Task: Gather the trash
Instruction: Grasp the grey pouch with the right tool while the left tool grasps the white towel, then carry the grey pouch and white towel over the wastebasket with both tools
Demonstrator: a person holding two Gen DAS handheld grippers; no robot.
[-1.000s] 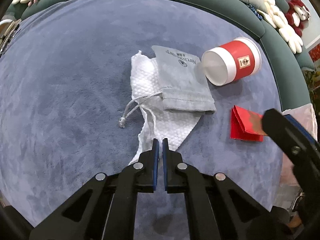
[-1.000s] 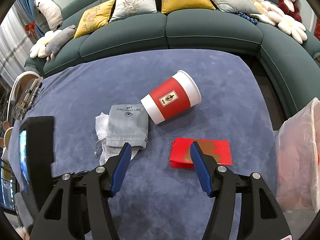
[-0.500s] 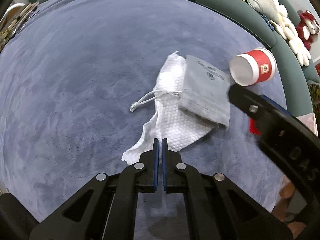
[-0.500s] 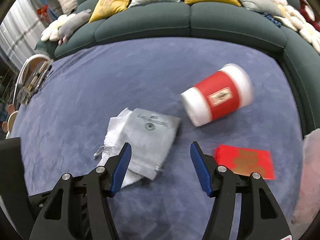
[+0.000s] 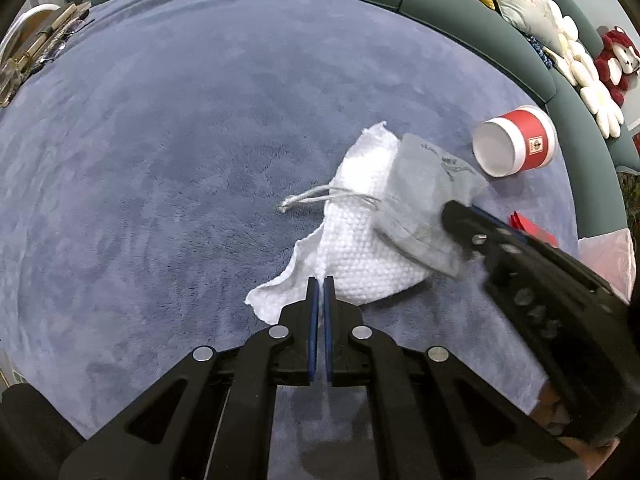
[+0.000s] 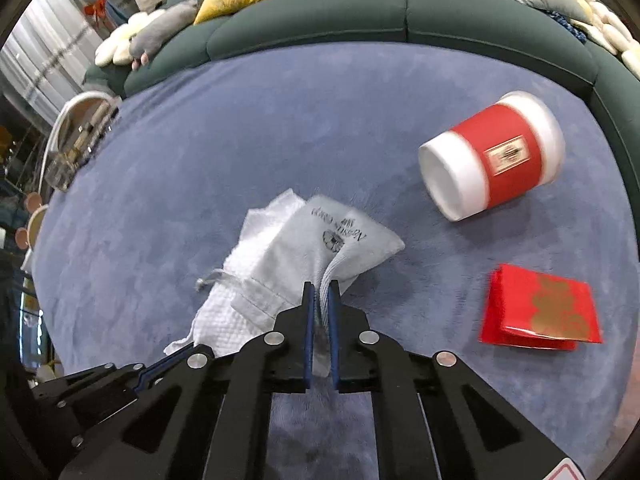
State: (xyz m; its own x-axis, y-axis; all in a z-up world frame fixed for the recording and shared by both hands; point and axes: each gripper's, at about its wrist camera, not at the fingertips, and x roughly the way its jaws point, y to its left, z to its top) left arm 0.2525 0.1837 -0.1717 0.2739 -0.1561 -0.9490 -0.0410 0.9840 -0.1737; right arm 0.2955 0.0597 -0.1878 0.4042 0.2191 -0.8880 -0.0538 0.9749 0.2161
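Blue-grey plush rug (image 6: 240, 152) carries four loose things: one white paper towel (image 5: 360, 256), one grey drawstring pouch (image 6: 320, 256), one red-and-white paper cup (image 6: 496, 156) and one red envelope (image 6: 536, 308) with a gold print. A green sofa (image 6: 320, 16) curves round the rug's far and right edges.

The towel lies near the middle of the rug with the pouch on top of it, the pouch's cord (image 5: 316, 198) trailing onto the rug toward the left edge. The cup lies on its side, apart from the pouch, toward the far right edge. The envelope lies flat toward the near right edge, well apart from the cup.

There are two claws. The left gripper (image 5: 319, 286) has its jaws pressed together on the near edge of the towel, with a sliver of white showing between the blue pads. The right gripper (image 6: 321, 292) has just closed its jaws, and they now pinch a bunched fold at the near edge of the pouch, the cloth puckering up between the pads. In the left wrist view this claw comes in from the right, its tip on the pouch.
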